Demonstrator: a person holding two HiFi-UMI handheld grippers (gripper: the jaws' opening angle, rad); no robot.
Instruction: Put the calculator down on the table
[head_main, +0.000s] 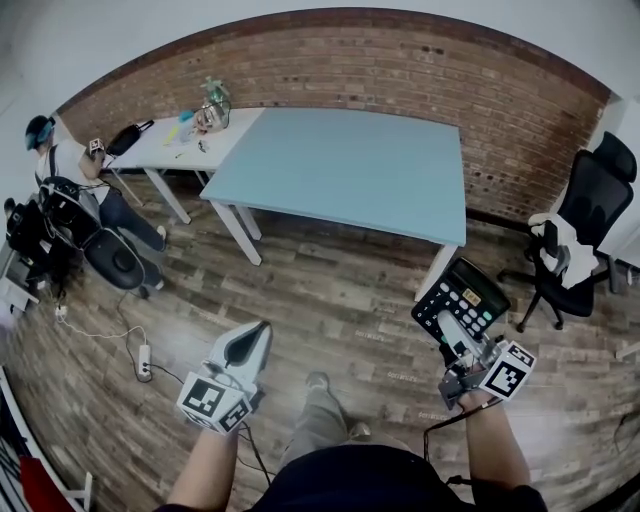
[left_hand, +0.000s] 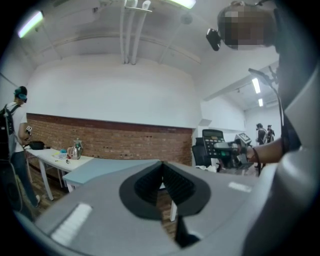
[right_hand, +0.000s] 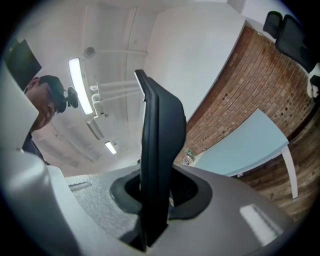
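Calculator (head_main: 462, 297) pinched edgewise in right tongs (head_main: 453, 338); left tongs (head_main: 261, 332) pressed together, empty.

Right tongs (head_main: 449, 330) clamped on the near end of a black calculator (head_main: 463, 297), keys facing up, display end pointing toward the blue desk (head_main: 350, 165). Calculator in the air over the wood floor (head_main: 330, 290), near the desk's near right corner, not touching it. Left tongs (head_main: 257, 338) also over the floor, nothing in them, well apart from the right. Blue desktop bare. White desk (head_main: 165, 145) butts against its far left end, small clutter on it. Person (head_main: 62, 165) sits at the white desk. Brick wall (head_main: 420, 70) behind. Black office chair (head_main: 585, 215) at right, white cloth draped on it. Power strip (head_main: 143, 361) on the floor at left.
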